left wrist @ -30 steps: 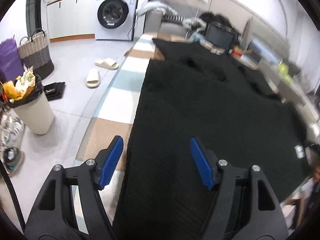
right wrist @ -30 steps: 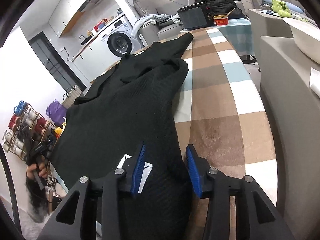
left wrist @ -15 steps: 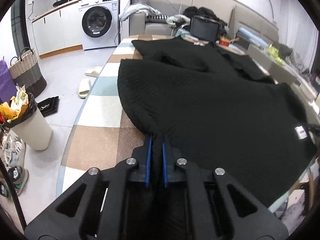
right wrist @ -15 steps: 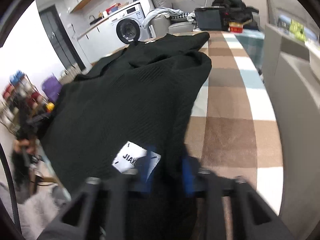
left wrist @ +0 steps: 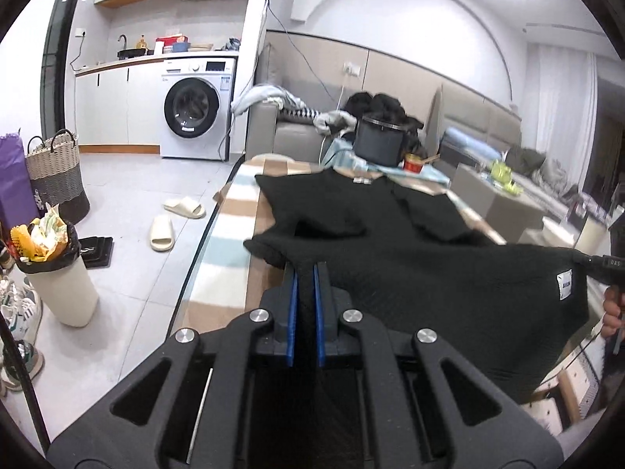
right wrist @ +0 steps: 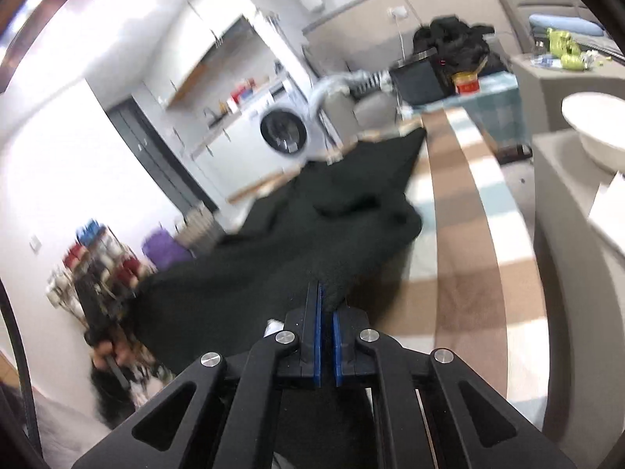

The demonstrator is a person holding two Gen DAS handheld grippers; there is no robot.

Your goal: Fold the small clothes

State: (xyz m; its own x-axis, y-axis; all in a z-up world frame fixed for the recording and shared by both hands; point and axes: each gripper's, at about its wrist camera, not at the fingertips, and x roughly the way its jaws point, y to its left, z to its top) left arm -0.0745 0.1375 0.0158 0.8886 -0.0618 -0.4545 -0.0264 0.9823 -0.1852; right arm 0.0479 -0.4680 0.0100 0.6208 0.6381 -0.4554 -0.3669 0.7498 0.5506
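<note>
Desk (left wrist: 218, 226), striped cloth, running toward 12 o'clock. Black garment (left wrist: 410, 258) lies along it, near hem lifted: the fold is under way; next, probably carry the hem toward 12 o'clock, both corners level. Left claw (left wrist: 306, 273) and right claw (right wrist: 327, 293) are each pinched tight on a hem corner.

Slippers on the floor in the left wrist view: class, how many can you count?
2. One cream foam slipper lies on the grey tiles beside the table; the other cream foam slipper lies just beyond it, toward the washing machine. More may be hidden.
</note>
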